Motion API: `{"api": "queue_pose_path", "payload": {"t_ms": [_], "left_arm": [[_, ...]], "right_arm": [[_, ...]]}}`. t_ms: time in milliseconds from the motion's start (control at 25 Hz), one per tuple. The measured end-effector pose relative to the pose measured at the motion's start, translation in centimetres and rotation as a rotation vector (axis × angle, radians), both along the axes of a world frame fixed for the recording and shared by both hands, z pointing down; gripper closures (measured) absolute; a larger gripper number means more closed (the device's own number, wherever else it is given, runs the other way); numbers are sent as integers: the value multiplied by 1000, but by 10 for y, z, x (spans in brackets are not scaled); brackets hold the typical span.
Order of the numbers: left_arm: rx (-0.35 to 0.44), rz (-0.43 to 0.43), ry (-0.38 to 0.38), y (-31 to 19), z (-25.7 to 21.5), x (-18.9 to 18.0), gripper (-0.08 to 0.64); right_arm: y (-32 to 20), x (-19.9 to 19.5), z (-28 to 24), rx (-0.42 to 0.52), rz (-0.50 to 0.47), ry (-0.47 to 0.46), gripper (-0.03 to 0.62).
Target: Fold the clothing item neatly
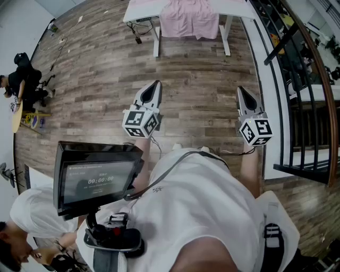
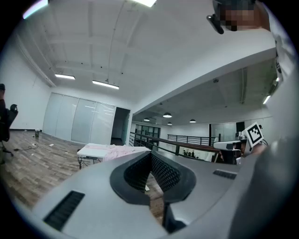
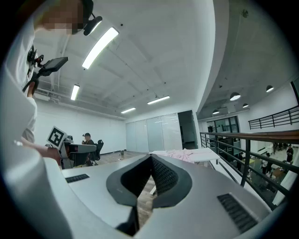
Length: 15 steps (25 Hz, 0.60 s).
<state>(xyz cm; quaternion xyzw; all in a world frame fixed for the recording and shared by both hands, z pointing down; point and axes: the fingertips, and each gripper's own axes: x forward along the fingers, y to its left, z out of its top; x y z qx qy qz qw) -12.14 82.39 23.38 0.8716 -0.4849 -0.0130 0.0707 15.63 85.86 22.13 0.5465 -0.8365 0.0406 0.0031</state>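
A pink garment (image 1: 189,18) lies rumpled on a white table (image 1: 232,7) at the far end of the room, hanging over its near edge. It also shows small in the left gripper view as a pink garment (image 2: 122,151) and in the right gripper view as a pink garment (image 3: 181,154). My left gripper (image 1: 156,84) and right gripper (image 1: 240,89) are held up in front of the person's chest, well short of the table. Both point toward it, jaws shut and empty. The jaws meet at the left gripper (image 2: 150,154) and right gripper (image 3: 151,157).
Wooden plank floor (image 1: 196,95) lies between me and the table. A black railing (image 1: 297,101) with a wooden handrail runs along the right. A monitor on a stand (image 1: 95,178) sits at lower left. A seated person (image 1: 16,79) is at the far left; cables (image 1: 139,29) hang under the table.
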Motion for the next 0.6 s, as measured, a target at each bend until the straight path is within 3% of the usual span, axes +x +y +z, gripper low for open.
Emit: {"api": "queue_pose_path", "payload": {"t_ms": [600], "left_arm": [[18,-3,9,-4,-4,1,557]], "right_arm": [[-1,-1,-1,7,-11,-7,594]]}}
